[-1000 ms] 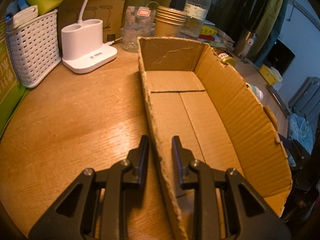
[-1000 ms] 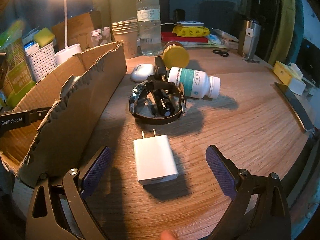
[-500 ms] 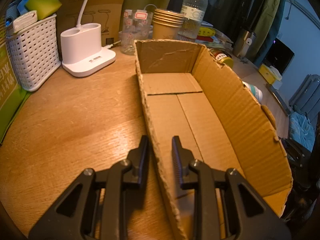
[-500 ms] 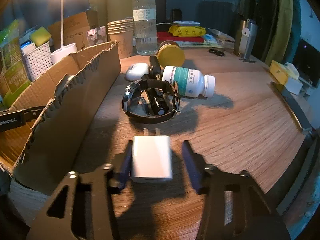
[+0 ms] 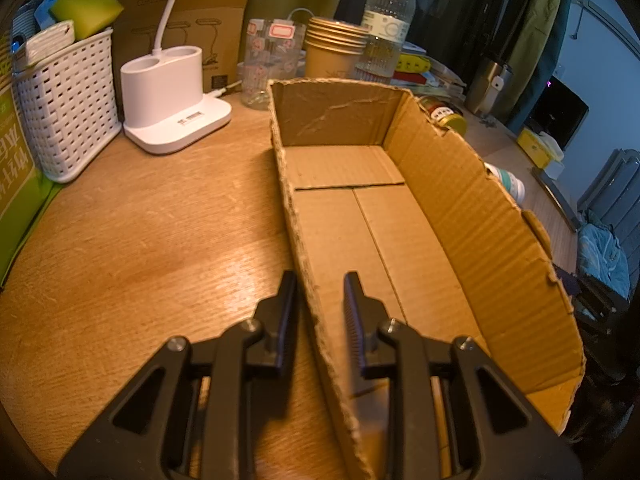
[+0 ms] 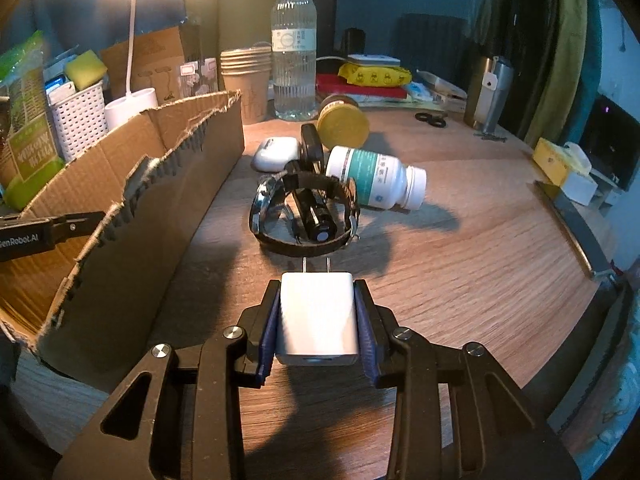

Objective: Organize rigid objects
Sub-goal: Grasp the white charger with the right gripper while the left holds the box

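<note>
A white plug charger [image 6: 318, 316] lies near the front of the wooden table, prongs pointing away, and my right gripper [image 6: 318, 288] is shut on its two sides. Beyond it sit a black watch [image 6: 304, 246] looped round a dark cylinder [image 6: 318, 220], a white pill bottle [image 6: 372, 178] on its side, a yellow-lidded jar [image 6: 343, 128] and a white case [image 6: 276, 154]. The long open cardboard box [image 5: 460, 208] is empty. My left gripper [image 5: 318, 280] sits narrow astride the box's near left wall, shut on it. In the right wrist view the box [image 6: 160, 184] stands left of the charger.
A white lamp base [image 5: 172, 104] and a white woven basket [image 5: 68, 120] stand left of the box. Stacked paper cups [image 5: 334, 52] and a water bottle [image 5: 384, 32] are behind it. The table's right edge [image 6: 580, 240] carries a dark strip.
My right gripper went from wide open around the charger to shut on it. The left gripper and the box have stayed put.
</note>
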Motion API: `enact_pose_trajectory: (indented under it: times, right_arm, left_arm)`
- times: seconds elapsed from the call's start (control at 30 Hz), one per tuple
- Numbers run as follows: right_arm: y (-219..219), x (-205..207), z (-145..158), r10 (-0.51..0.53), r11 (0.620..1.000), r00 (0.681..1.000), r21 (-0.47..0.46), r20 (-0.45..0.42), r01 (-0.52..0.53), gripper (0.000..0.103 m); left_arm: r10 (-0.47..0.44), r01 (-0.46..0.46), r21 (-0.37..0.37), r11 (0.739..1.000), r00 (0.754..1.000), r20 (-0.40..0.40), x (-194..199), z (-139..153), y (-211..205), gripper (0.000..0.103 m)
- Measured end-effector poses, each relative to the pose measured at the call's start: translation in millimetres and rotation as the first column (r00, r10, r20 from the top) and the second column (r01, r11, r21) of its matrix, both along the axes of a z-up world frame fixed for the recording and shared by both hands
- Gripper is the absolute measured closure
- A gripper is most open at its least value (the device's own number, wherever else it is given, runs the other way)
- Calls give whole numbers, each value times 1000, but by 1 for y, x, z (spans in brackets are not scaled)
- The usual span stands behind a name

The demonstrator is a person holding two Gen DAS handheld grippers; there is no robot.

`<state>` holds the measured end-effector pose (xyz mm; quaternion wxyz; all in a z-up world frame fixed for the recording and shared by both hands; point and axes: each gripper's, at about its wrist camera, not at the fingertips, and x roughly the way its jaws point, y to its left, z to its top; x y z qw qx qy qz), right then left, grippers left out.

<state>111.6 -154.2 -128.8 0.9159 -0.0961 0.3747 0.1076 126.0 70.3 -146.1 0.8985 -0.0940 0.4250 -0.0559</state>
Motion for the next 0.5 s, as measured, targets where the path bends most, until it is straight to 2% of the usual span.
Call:
enact_pose_trajectory:
  times: [0.5]
  right_arm:
    - [16, -18, 41, 27, 1000, 994, -17, 104, -25, 66]
  left_arm:
    - [1, -1, 1, 1000, 1000, 0, 0, 0, 0, 78]
